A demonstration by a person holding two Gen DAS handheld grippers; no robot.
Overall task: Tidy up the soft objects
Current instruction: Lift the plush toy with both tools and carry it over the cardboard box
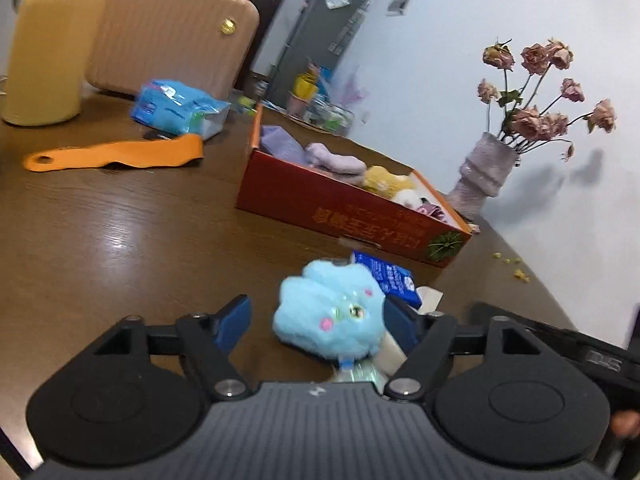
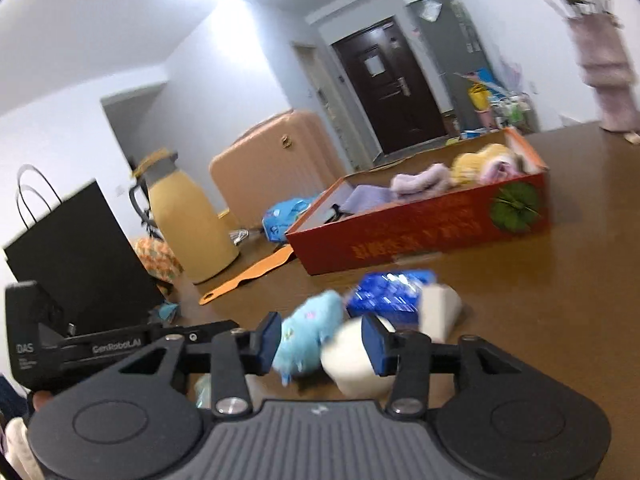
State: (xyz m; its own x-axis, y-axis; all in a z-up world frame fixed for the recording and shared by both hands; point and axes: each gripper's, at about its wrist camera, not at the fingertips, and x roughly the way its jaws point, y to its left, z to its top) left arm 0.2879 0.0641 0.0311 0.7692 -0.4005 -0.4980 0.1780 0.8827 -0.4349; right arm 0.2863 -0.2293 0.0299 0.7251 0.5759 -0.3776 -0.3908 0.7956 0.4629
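Item: blue plush (image 1: 330,314), small and fluffy, on the tabletop (image 1: 120,220) just short of the red box (image 1: 340,208). It lies between the pads of the left tool (image 1: 318,320); the jaws stand wide. The right-hand pad looks to be against its side and the other stands clear, so nothing grips it.

Item: white soft piece (image 2: 352,360), beside the plush. The right tool (image 2: 322,342) is partly open with the piece at its right-hand pad and the plush at the other; blur hides whether either is pinched. Probably loose.

Item: blue packet (image 2: 390,296), flat on the tabletop, touching the white piece, between the plush and the box.

Container: red box, open-topped, set near the loose goods, likely so that transfers stay short. Holds purple cloth (image 1: 280,144), a purple roll (image 1: 336,160), a yellow plush (image 1: 386,180) and more at the far end, packed side by side.

Not for sorting, by appearance: orange shoehorn (image 1: 116,156), yellow jug (image 1: 52,40), pink case (image 1: 172,32), wipes pack (image 1: 180,108), vase of dried roses (image 1: 486,168), black bag (image 2: 76,248).

Status: box partly filled; plush and white piece remain outside.
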